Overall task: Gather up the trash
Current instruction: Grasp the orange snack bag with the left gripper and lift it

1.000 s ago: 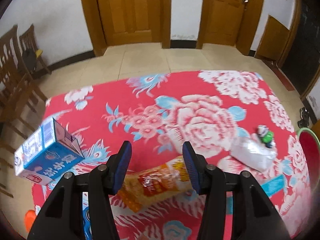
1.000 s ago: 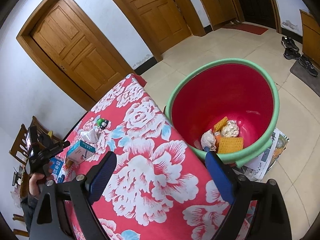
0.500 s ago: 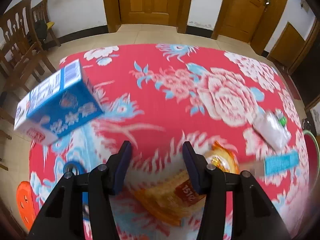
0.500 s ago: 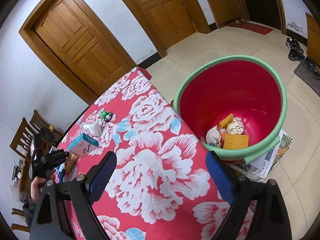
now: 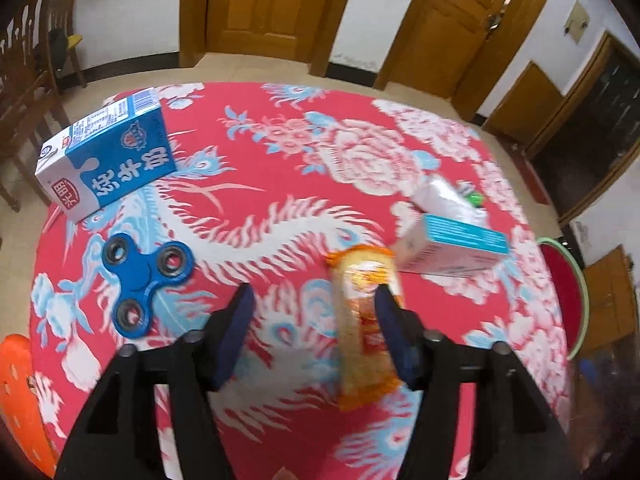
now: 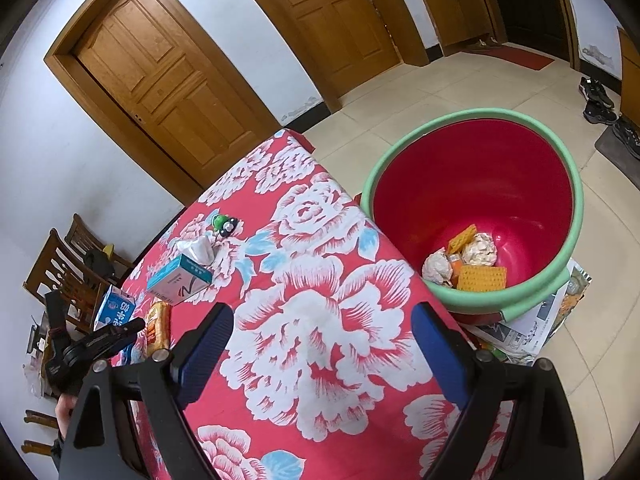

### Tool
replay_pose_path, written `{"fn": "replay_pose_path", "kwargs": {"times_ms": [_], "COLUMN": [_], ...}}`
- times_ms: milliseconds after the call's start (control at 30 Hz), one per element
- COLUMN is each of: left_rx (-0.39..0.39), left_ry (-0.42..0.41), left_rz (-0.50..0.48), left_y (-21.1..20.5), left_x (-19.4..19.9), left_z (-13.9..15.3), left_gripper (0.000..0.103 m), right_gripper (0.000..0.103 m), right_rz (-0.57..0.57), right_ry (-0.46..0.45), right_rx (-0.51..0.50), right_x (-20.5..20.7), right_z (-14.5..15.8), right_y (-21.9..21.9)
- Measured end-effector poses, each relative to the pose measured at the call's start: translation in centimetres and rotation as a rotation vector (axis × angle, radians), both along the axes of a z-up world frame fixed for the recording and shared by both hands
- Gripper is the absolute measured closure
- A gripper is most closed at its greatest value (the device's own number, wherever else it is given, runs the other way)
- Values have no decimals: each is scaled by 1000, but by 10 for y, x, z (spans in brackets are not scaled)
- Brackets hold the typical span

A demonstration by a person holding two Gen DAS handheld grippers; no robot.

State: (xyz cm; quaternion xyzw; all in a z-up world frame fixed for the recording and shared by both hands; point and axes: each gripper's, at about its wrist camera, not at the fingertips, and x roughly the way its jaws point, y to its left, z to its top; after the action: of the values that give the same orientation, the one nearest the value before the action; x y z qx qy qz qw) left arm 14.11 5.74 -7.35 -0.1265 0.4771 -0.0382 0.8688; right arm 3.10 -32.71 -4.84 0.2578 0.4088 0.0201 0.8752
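An orange snack packet (image 5: pixel 360 280) lies lengthwise on the red flowered tablecloth (image 5: pixel 280 184), between my left gripper's fingers and close against the right finger. My left gripper (image 5: pixel 312 320) hangs over it, its jaws opening and its pads not pressing on the packet. In the right wrist view my right gripper (image 6: pixel 320 344) stands wide open above the cloth with nothing between its fingers. Beside the table stands the red bin with a green rim (image 6: pixel 472 120), with crumpled paper and orange wrappers (image 6: pixel 472 264) at its bottom. The same packet (image 6: pixel 158 328) appears there next to the left gripper (image 6: pixel 120 332).
On the cloth lie a blue milk carton (image 5: pixel 108 152), a blue fidget spinner (image 5: pixel 144 276), a teal and white box (image 5: pixel 452 244), a tissue pack (image 5: pixel 444 200) and a green toy (image 5: pixel 472 196). Wooden chairs (image 6: pixel 68 264) stand past the far table edge. Papers (image 6: pixel 540 320) lie under the bin.
The left wrist view has swung across the table. The packet now lies lengthwise by the right finger, the left jaws stand wider, and the spinner has come into view. The right gripper has barely moved.
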Motion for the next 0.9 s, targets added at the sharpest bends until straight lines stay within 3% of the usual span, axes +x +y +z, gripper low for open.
{"fn": "replay_pose_path", "kwargs": {"times_ms": [267,633,700,833,900], "left_rx": [31,94,86,53,29], "left_ry": [-15,5,10,2,4], "left_rz": [-77,-53,-39,-23,-15], "left_y": [-30,-41,-40,-35,-31], "left_x": [-6,-2,-3,-5,-7], "left_z": [-3,-20,-23,-22,-22], "left_gripper": [38,38,41,62,62], "right_gripper": [11,11,11,10,10], "right_rz": [16,53,77,161,193], "right_ry": [2,5,5,0,-6], "right_rx": [-5,-45,-58,-89,-99], "right_x": [1,13,20,42,51], "right_z": [0,0,1,4,6], "right_y": [8,19,25,47,59]}}
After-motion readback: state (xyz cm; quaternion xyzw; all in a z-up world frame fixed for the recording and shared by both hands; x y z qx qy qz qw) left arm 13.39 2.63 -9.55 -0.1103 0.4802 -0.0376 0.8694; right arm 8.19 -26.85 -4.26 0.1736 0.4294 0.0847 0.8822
